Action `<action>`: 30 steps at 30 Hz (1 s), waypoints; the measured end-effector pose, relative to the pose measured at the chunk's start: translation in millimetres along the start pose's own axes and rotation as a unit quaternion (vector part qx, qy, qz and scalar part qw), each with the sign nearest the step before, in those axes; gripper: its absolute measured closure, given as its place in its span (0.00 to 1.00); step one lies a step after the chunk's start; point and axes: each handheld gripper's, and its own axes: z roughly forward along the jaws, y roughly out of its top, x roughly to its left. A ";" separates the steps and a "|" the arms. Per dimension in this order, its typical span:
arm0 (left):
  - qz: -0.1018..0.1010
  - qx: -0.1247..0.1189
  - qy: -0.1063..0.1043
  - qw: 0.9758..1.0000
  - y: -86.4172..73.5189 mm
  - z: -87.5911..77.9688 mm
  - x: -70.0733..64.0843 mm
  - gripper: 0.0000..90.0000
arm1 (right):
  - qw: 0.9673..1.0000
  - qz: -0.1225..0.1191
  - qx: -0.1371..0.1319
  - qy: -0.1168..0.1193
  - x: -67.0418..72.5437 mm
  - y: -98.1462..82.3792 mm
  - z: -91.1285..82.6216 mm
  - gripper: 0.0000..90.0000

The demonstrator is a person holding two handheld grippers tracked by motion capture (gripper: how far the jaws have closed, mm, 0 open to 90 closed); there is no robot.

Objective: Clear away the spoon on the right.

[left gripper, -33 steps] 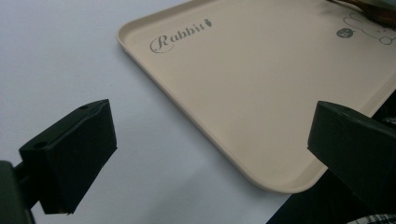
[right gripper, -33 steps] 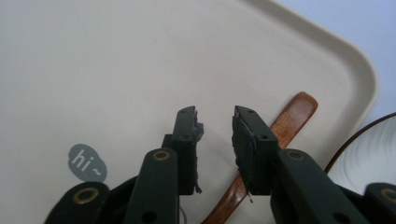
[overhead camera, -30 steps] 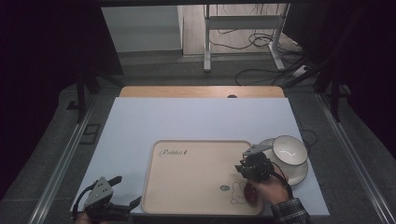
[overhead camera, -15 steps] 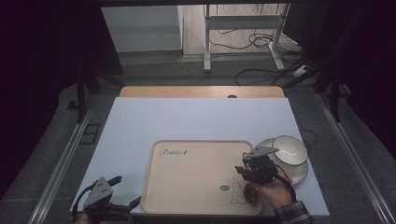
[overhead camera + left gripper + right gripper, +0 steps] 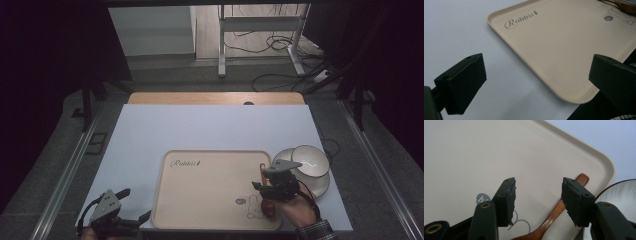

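A brown wooden spoon lies along the right side of the beige tray. In the right gripper view the spoon rests flat on the tray, its handle running under the right-hand jaw. My right gripper hovers just over it. Its jaws have just been opening, and the gap between them holds only tray surface. My left gripper sits at the table's near left corner, jaws spread wide, facing the tray with the spoon far off.
A white bowl on a white plate stands just right of the tray, close to my right hand; its rim is beside the right jaw. The white table top stretches behind the tray. The tray bears the word "Rabbit".
The right gripper's jaws stand farther apart than before, and the spoon lies free on the tray. The right hand has barely shifted. The left gripper has stayed put.
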 end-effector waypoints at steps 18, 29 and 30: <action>0.000 0.001 0.000 1.000 -0.1 0.1 0.1 0.01 | 1.000 -0.007 -0.021 -0.001 -1.3 -5.8 -11.3 0.26; -0.001 0.000 0.000 1.000 -0.2 0.1 -0.1 0.01 | 0.999 -0.007 -0.033 -0.002 -2.0 -13.6 -20.6 0.16; -0.001 0.001 0.000 1.000 -0.1 0.0 0.0 0.01 | 0.999 -0.007 -0.035 -0.003 -2.2 -14.4 -21.7 0.16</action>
